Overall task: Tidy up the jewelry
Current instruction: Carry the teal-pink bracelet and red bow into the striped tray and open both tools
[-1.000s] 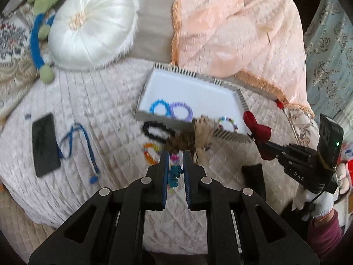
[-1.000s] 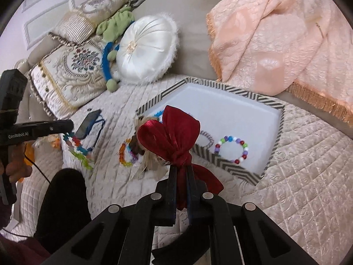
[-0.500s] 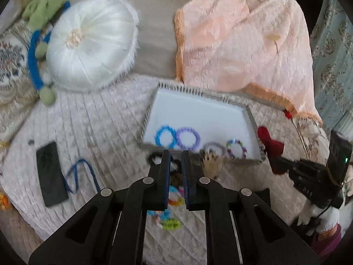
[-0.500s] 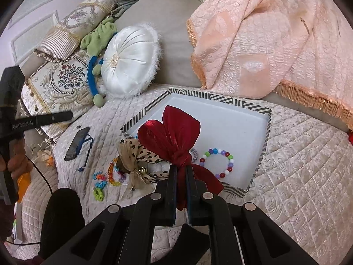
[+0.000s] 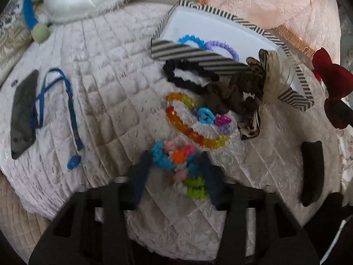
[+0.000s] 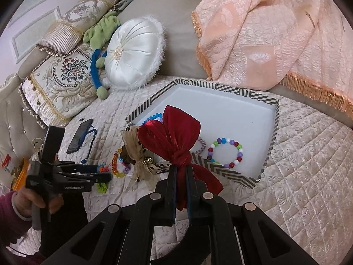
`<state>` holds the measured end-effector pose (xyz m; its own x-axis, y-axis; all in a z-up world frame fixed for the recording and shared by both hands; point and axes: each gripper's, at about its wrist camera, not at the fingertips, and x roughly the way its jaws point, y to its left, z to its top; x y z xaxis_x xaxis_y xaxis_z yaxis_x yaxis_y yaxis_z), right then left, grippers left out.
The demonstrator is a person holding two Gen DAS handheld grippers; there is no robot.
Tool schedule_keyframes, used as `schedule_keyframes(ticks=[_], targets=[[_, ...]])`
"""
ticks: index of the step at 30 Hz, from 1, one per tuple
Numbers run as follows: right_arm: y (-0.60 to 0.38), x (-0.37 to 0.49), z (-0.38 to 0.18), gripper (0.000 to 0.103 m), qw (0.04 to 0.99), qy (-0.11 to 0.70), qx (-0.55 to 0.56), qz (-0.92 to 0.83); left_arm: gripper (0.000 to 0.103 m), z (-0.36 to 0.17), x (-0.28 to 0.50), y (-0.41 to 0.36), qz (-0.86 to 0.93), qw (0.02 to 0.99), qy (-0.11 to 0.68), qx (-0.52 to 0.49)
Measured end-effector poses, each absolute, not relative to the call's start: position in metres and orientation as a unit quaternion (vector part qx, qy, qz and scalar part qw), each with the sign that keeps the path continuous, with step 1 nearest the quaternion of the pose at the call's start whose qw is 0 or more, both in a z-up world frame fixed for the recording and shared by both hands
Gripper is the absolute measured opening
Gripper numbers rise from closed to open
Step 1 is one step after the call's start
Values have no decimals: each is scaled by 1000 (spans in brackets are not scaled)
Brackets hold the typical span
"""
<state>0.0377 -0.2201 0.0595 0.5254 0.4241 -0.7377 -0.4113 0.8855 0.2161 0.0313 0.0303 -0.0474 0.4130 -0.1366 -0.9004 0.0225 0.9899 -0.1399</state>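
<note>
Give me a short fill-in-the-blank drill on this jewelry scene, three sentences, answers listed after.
1. The right gripper is shut on a bow of dark ____ colour.
2. The blue bracelet and the purple bracelet lie inside the striped ____.
3. The open left gripper straddles a fuzzy multicoloured bracelet that lies on the ____ bedspread.

Missing words: red; tray; quilted

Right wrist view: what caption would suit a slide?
Hand-held gripper clamps a red bow beside the striped tray of bead bracelets.
</note>
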Motion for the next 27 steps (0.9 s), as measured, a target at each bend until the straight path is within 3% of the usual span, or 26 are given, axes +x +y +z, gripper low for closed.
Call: schedule_keyframes(ticks=[18, 27], targets=[[-239, 43, 82, 6, 891, 402, 18, 210, 22, 74, 47, 40, -84, 894, 435, -70], [-244, 70, 78, 6, 890, 415, 21, 190, 22, 89, 98, 19, -74, 902, 424, -29]])
